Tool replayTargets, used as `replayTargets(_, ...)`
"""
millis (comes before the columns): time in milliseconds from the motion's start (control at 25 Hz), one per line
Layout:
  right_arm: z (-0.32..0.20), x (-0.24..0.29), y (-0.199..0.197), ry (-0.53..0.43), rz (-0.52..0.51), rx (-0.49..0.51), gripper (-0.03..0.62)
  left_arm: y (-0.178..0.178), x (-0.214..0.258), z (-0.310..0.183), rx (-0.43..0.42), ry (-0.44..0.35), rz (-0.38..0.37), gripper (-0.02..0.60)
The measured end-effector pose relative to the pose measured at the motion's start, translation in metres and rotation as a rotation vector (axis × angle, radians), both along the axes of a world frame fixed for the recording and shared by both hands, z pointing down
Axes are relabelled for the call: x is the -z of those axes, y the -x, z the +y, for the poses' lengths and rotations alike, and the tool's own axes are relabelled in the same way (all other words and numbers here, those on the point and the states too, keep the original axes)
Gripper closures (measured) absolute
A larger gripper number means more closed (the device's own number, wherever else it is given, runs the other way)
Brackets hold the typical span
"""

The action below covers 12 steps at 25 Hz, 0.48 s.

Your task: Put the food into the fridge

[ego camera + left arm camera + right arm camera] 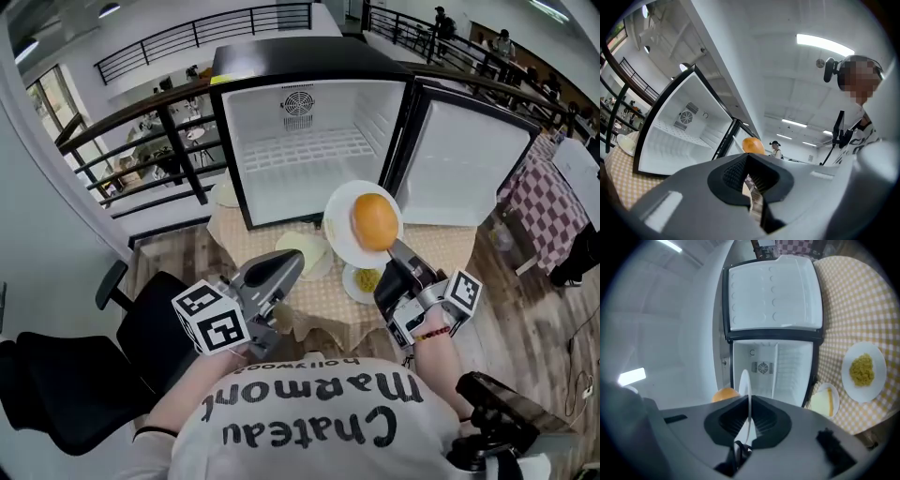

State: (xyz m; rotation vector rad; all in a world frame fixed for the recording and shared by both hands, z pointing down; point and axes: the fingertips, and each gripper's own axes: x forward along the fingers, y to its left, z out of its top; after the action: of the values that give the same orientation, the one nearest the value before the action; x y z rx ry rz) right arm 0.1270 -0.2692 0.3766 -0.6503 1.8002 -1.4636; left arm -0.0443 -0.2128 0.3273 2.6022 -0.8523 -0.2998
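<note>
A small black fridge [309, 141] stands open on the table, its white inside bare and its door [469, 159] swung out to the right. My right gripper [398, 251] is shut on the rim of a white plate [342, 230] carrying a round orange bun [375, 221], held up in front of the fridge opening. In the right gripper view the plate [745, 390] shows edge-on between the jaws, with the bun [724, 394] to its left. My left gripper [281, 265] hovers lower left, shut with nothing in it.
On the yellow checked tablecloth [441, 244] lie a plate of yellow food [862, 371] and a plate with a pale slice [824, 401], just in front of the fridge. A black chair [141, 328] stands at left, and a purple checked table [544, 197] at right.
</note>
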Motion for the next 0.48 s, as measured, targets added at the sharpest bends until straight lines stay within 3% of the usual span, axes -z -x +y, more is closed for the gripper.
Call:
replayTargets(280, -0.055, -0.001, 0.007, -0.036, 0.051, 0.012, 0.571, -0.006, -0.005, -0.049, 0.014, -0.027, -0.006, 0.578)
replayTargets(480, -0.11, -0.022, 0.01, 0.04, 0.054, -0.023, 0.571, -0.012, -0.021, -0.095, -0.028, -0.015, -0.06, 0.578)
